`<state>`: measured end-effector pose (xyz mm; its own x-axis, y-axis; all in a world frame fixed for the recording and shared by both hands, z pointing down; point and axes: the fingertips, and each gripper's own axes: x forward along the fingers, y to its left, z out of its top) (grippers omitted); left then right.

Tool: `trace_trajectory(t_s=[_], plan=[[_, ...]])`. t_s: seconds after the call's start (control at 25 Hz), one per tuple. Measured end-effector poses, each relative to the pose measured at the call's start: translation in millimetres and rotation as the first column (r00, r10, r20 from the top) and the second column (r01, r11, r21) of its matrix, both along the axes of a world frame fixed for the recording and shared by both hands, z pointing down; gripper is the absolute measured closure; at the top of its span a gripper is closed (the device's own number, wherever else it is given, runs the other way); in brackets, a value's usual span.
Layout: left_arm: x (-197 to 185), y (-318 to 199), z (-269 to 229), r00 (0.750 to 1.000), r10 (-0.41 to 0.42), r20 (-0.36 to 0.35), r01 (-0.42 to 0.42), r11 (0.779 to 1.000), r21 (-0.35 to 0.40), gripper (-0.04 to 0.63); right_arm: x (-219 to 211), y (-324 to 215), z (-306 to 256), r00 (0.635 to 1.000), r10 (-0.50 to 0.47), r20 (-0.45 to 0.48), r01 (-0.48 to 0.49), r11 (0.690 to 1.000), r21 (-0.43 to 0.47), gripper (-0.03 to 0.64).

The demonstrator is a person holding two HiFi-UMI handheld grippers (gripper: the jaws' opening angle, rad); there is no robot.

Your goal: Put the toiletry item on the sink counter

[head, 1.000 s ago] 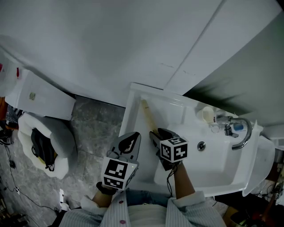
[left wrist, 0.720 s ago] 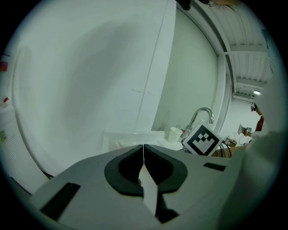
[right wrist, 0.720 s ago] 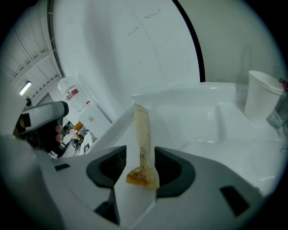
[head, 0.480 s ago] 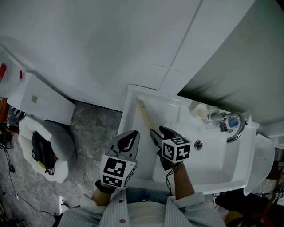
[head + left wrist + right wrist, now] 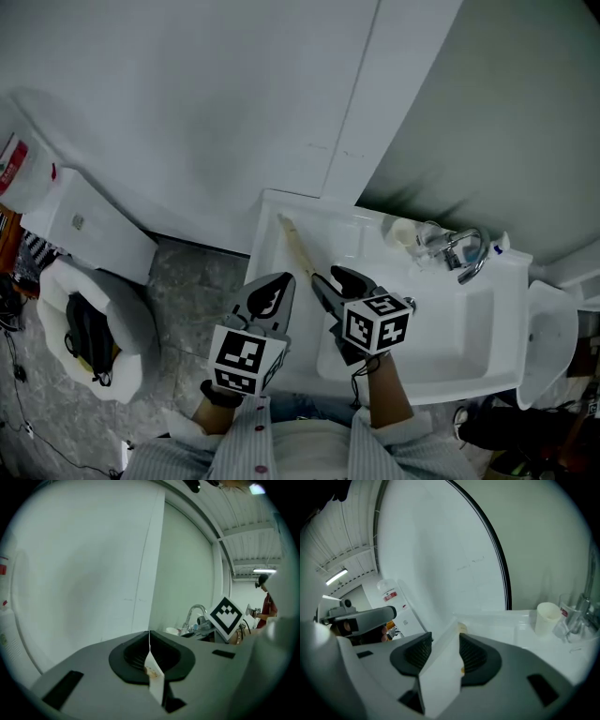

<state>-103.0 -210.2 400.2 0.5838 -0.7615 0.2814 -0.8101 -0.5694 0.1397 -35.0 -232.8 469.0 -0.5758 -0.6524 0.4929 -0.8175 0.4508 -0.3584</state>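
One toilet (image 5: 89, 330) stands on the floor at far left, its tank (image 5: 98, 230) against the wall. Next comes your left gripper (image 5: 284, 281), held off the front-left corner of the sink counter (image 5: 266, 246). Its two jaws are pressed together and carry nothing.

One toiletry item (image 5: 296, 244), a long pale stick-shaped piece, lies on the counter's left edge strip. It runs from the back-left corner toward the front, left of the basin (image 5: 422, 337). Its near end sits just beside the tips of your right gripper (image 5: 330, 275). From the head view you cannot tell whether they touch.

That right gripper hangs over the basin's front-left corner. Its two jaws have just been opening and stand wide apart, and the pads press on nothing. The item lies beyond them on the counter.

Farther right, along the counter's back edge, stand one pale cup (image 5: 401, 232) and one clear glass (image 5: 427, 234) just beside it. One chrome faucet (image 5: 466, 249) arches over the basin near the back-right corner.
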Motion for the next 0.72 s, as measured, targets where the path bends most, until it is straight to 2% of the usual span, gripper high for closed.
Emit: trace_trajectory(t_s=[0.32, 0.72], plan=[[8, 23, -31, 0.999, 0.019, -0.029, -0.017, 0.998, 0.062, 0.577, 2, 31, -48, 1.0, -0.011, 0.017, 0.009, 0.994, 0.111, 0.431], [45, 60, -82, 0.987, 0.128, -0.093, -0.118, 0.988, 0.104, 0.577, 24, 78, -129, 0.999, -0.018, 0.044, 0.007, 0.968, 0.251, 0.48]])
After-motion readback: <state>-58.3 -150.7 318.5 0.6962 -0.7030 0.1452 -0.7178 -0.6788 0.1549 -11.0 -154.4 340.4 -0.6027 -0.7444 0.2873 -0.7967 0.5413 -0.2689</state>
